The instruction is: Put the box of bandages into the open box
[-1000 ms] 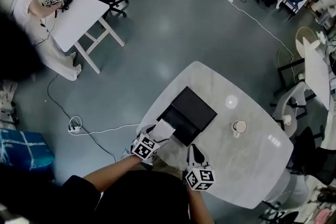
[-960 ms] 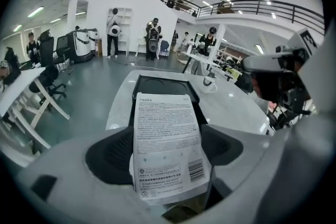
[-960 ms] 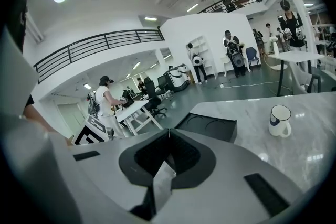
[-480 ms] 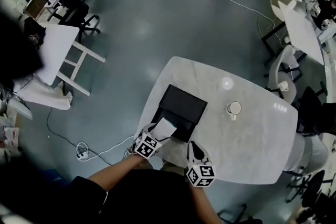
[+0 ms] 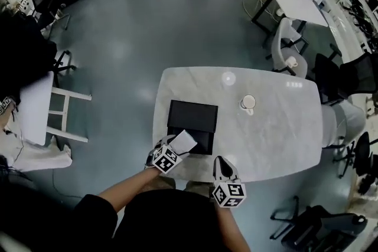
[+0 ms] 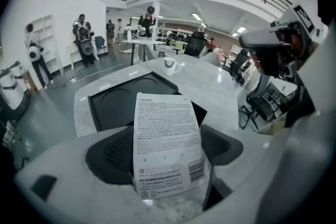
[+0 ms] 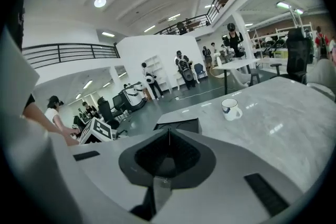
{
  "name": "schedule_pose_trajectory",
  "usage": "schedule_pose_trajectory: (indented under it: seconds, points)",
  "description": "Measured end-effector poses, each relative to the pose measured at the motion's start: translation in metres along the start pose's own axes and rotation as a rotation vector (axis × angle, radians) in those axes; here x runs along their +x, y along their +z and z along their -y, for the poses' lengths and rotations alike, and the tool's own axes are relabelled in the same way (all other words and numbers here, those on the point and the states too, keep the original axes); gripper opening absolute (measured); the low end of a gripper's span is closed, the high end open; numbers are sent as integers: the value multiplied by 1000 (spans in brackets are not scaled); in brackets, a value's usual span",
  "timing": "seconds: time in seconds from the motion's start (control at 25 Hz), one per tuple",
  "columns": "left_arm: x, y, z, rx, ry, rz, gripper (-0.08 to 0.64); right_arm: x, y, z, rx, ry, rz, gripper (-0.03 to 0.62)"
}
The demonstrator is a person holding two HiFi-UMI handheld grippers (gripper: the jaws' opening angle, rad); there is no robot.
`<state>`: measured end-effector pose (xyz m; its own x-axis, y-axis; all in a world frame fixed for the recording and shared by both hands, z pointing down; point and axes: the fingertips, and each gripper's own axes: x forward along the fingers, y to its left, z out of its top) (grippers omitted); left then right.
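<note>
- The left gripper [image 5: 175, 150] clamps its jaws on the lower end of the box of bandages [image 6: 167, 144], holding the flat white carton printed face up at the near left corner of the black open box [image 5: 192, 116]
- The right gripper [image 7: 168, 136] rests with its jaws together and nothing between them, near the front edge of the marble table [image 5: 277, 133]
- Gripped only at one end, the carton looks liable to pivot or slide out if it is tilted fast
- Let go too soon, it may catch the rim of the open box and drop onto the table or over the nearby edge to the floor
- A hard push could shove the open box, which nothing steadies; the mug [image 5: 248, 102] stands well apart
</note>
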<state>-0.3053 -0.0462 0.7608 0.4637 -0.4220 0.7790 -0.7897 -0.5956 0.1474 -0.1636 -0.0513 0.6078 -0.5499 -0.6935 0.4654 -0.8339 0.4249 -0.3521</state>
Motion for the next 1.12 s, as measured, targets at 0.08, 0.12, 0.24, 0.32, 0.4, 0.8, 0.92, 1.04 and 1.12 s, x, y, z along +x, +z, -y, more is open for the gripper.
schedule_pose_trajectory:
  seconds: [0.08, 0.12, 0.24, 0.32, 0.4, 0.8, 0.92, 1.04, 1.12]
  points:
    - [1, 4, -2, 70, -49, -14, 411, -7, 4, -4, 1, -67, 22, 14]
    - [1, 6, -1, 102, -72, -21, 411, -12, 7, -5, 13, -97, 35, 14]
    - [7, 11, 3, 184, -128, -48, 411, -23, 14, -3, 49, -170, 72, 12]
    - [16, 11, 7, 228, -161, -66, 411, -27, 14, -1, 58, -208, 89, 13]
    - [24, 9, 13, 273, -188, -79, 411, -33, 10, -1, 68, -237, 96, 14]
    - [60, 10, 5, 392, -205, -146, 379, -47, -17, 5, 122, -277, 94, 13]
    - [58, -1, 2, 364, -203, -172, 379, -49, -17, 4, 121, -276, 96, 14]
    - [60, -5, -1, 377, -191, -189, 379, -47, -14, 10, 122, -275, 100, 12]
    - [62, -4, 2, 390, -194, -190, 379, -46, -12, 14, 124, -278, 105, 13]
